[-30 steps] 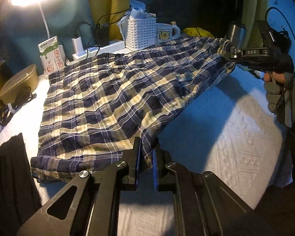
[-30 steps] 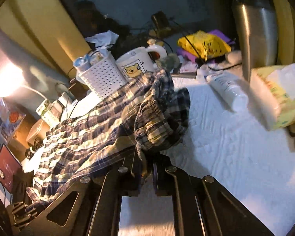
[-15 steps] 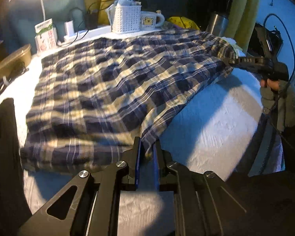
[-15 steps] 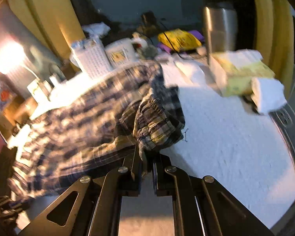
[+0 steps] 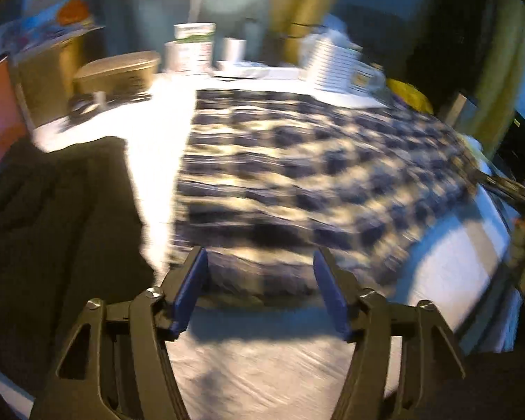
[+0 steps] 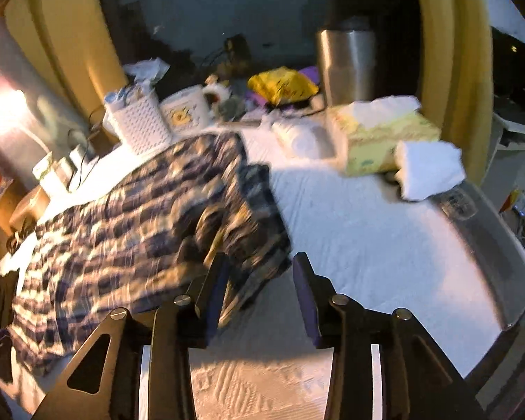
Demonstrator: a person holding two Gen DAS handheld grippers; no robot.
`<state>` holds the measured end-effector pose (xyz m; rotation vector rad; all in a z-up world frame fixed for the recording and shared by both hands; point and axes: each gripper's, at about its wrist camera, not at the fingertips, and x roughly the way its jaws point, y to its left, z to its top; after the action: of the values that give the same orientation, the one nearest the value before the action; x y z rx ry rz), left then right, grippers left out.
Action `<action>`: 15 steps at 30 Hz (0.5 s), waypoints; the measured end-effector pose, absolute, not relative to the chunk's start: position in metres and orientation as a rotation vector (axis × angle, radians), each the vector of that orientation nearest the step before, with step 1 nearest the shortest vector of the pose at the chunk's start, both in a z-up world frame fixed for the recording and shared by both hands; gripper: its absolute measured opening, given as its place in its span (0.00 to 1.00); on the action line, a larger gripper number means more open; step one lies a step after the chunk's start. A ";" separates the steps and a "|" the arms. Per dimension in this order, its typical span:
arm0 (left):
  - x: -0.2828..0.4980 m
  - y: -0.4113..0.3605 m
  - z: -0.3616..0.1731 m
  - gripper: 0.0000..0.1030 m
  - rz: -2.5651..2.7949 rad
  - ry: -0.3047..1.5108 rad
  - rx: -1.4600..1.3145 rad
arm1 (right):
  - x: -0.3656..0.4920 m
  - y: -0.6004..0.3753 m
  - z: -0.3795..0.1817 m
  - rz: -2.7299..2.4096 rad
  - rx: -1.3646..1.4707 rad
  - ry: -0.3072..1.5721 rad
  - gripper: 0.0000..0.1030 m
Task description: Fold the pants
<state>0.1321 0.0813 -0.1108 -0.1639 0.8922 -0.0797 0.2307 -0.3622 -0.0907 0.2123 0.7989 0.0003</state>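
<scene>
The plaid pants (image 5: 315, 175) lie spread across the middle of the left wrist frame on a white textured cover (image 5: 262, 360), their near edge just beyond the fingertips of the left gripper (image 5: 260, 281). Its jaws are opening — the blue pads (image 5: 189, 290) stand wide apart, with the cloth's edge showing between them but neither pad pressing on it. At the right edge of that frame a dark tool and part of a hand show, too blurred to read.

In the right wrist view the pants (image 6: 140, 238) fill the left and centre, their bunched corner (image 6: 248, 224) lying in front of the right gripper (image 6: 259, 273). Those jaws are opening too; the left pad is close against the fabric, the right pad clear over bare cover — nothing is pinched.

Along the top of this frame stand a white basket (image 6: 136, 122), a mug (image 6: 185, 110), a steel tumbler (image 6: 346, 63) and a tissue box (image 6: 378, 136)
</scene>
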 end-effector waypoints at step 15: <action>0.136 0.092 -0.138 0.63 0.049 0.947 -0.036 | 0.256 -0.282 -0.104 0.191 0.047 0.825 0.39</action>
<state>0.1365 0.0916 -0.1379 -0.0357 0.9468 0.0495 0.2558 -0.2818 -0.1037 0.0468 0.8254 0.1909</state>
